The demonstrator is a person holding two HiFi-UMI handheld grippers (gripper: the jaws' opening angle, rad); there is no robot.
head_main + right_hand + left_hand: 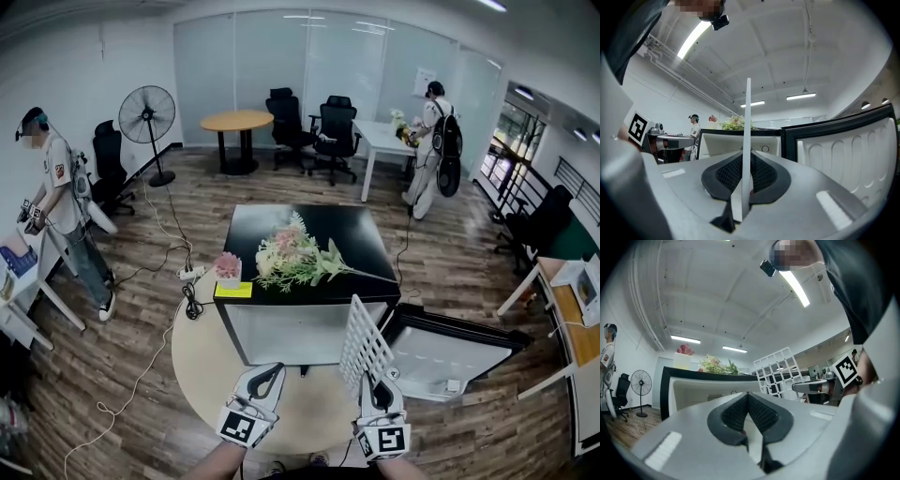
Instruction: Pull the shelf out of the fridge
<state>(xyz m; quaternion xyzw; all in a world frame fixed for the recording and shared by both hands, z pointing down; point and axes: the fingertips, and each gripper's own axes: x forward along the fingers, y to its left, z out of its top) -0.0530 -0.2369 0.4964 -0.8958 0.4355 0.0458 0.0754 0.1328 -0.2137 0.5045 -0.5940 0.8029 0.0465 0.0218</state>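
Left gripper (266,375) jaws together, empty, roughly level. Right gripper (379,382) level, clamped on shelf (364,345) edge.

The fridge (361,234) top is glossy black; its inside and door (441,361) lining look like smooth white plastic. The shelf (364,349) is a white grid with a smooth, dull finish. The counter (211,366) is pale matt wood, the floor (141,309) brown wood planks. The left gripper (747,397) and right gripper (747,161) have matt grey plastic shells; their fingers (764,174) bear black, finely ribbed pads
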